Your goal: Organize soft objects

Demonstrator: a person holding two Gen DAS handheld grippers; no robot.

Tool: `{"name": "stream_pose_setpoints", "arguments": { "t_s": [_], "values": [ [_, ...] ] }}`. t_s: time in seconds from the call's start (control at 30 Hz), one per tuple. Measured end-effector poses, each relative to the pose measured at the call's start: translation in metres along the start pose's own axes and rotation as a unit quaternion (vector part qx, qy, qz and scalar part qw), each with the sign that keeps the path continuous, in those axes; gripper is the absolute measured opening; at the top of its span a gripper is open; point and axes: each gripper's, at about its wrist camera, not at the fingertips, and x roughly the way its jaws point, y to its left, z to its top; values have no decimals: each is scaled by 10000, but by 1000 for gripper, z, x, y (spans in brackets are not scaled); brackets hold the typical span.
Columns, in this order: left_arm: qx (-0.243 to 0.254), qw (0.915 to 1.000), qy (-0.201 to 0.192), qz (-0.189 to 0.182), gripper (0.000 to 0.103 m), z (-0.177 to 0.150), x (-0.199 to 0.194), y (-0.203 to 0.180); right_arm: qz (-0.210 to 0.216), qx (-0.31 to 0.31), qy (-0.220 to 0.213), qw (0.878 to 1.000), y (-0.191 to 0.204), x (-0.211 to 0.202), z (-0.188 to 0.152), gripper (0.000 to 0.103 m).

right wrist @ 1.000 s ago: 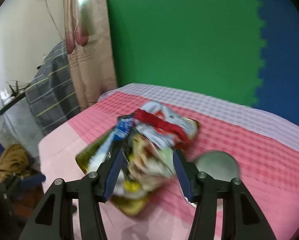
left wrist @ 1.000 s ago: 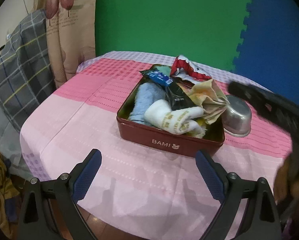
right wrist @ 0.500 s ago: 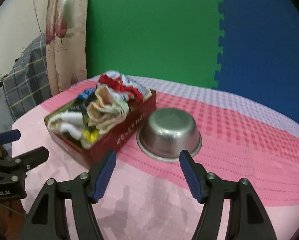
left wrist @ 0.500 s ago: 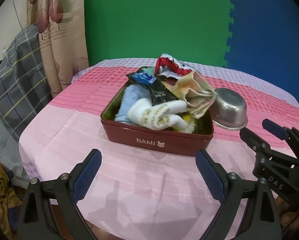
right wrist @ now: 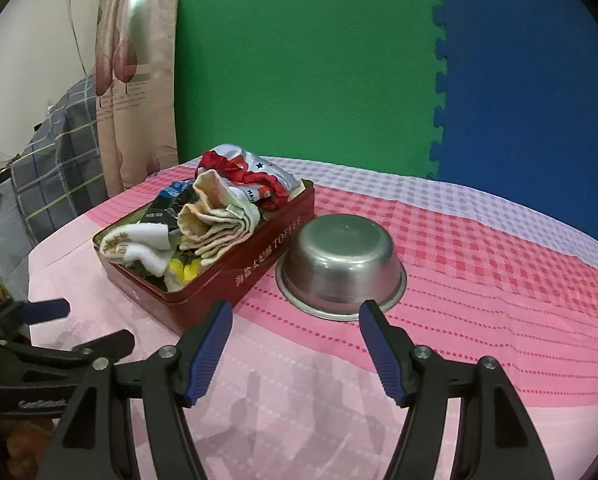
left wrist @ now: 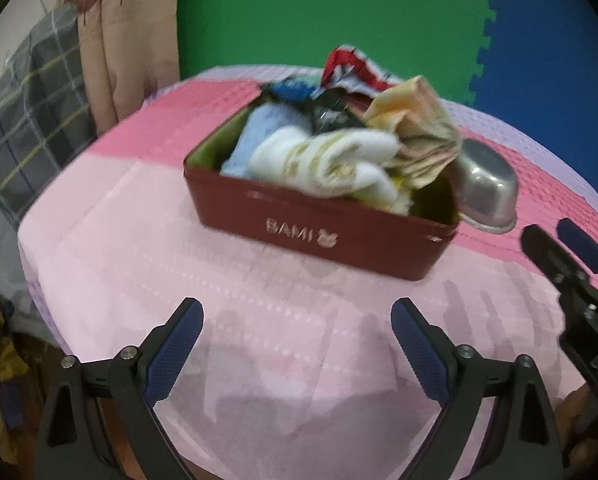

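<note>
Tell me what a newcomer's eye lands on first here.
A red tin heaped with socks and cloths sits mid-table on the pink tablecloth, a folded towel on top of the pile. Beside it a steel bowl lies upside down. Behind the table, green and blue foam mats cover the wall.

Cloths piled in tin, bowl upturned just right, on table

Tin blurred; lower contents perhaps hidden.
</note>
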Motion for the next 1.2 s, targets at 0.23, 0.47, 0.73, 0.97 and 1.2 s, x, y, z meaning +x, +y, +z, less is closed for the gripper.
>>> {"name": "stream_pose_setpoints", "arguments": {
  "t_s": [0.23,0.47,0.73,0.97,1.2],
  "values": [
    [-18,9998,138,147,93,-6,12,2,69,-21,9,10000,1,1,0,68],
    [114,9997,-19,194,97,-9,15,-3,118,-21,22,9999,2,1,0,68],
    [38,9994,-197,285,102,-13,16,-3,109,-79,19,9999,4,2,-1,68],
    [24,9994,-205,283,103,-14,15,-3,4,-172,-21,9998,8,2,-2,68],
    [17,9994,-211,262,103,-13,15,-3,-181,-339,79,9992,14,7,-3,68]
  ]
}}
